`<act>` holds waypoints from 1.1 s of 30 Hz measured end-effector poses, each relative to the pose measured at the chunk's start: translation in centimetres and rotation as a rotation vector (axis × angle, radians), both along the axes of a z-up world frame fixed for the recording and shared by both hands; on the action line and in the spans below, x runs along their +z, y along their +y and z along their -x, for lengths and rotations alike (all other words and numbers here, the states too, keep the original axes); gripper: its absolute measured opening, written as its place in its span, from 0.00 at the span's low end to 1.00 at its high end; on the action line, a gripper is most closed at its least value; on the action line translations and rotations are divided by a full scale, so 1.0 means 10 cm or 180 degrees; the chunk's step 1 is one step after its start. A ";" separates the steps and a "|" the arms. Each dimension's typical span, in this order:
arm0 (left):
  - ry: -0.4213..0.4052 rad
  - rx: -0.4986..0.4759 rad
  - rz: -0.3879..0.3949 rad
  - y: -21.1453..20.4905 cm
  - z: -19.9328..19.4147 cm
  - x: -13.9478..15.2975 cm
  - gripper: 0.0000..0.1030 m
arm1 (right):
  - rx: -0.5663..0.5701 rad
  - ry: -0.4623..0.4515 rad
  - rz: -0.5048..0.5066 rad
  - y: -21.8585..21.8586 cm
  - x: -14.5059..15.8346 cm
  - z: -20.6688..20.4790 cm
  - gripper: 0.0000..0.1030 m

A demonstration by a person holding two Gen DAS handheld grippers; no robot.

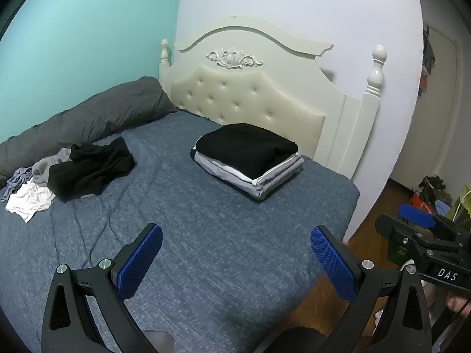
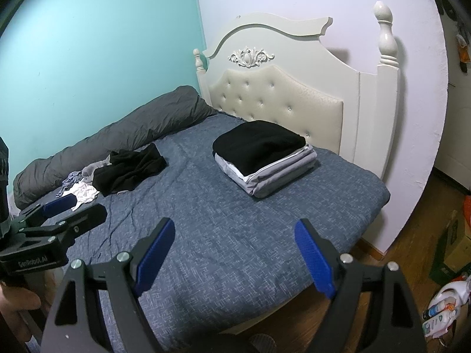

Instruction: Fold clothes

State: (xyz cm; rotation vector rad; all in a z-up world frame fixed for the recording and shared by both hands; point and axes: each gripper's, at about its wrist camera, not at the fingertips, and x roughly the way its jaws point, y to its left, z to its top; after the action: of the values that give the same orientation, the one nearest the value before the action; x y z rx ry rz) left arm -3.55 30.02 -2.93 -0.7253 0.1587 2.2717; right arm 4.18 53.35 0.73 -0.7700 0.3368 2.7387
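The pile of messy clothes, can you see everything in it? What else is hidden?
- Messy pile: the black garment covers the pieces underneath in both views; their number and kind are unclear.
- Folded stack: only its edges show under the black top piece.
- Floor clutter, right wrist view: cut off by the edge.

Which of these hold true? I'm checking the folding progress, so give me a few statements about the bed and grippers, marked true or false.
1. A folded stack with a black garment on top sits near the headboard. True.
2. The left gripper is clamped on a shirt. False: its jaws stand open with nothing between them.
3. A loose pile of clothes lies beside the grey rolled duvet. True.
4. The loose pile holds only white items. False: black, grey and white pieces are mixed.
5. The right gripper is open over the blue bedspread. True.
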 end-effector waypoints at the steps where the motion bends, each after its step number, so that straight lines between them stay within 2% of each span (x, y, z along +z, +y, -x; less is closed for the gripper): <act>1: -0.0012 -0.0009 -0.0001 0.00 0.00 -0.01 1.00 | -0.0001 -0.0001 0.0001 0.00 0.00 0.00 0.82; 33: -0.0028 -0.0064 -0.0044 0.00 0.00 0.02 1.00 | -0.0021 -0.0008 -0.0001 0.03 0.00 -0.01 0.82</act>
State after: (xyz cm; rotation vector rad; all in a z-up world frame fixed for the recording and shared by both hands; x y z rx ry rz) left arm -3.55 30.01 -2.68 -0.7233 0.1453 2.2480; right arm 4.25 53.65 0.74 -0.7708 0.3378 2.7312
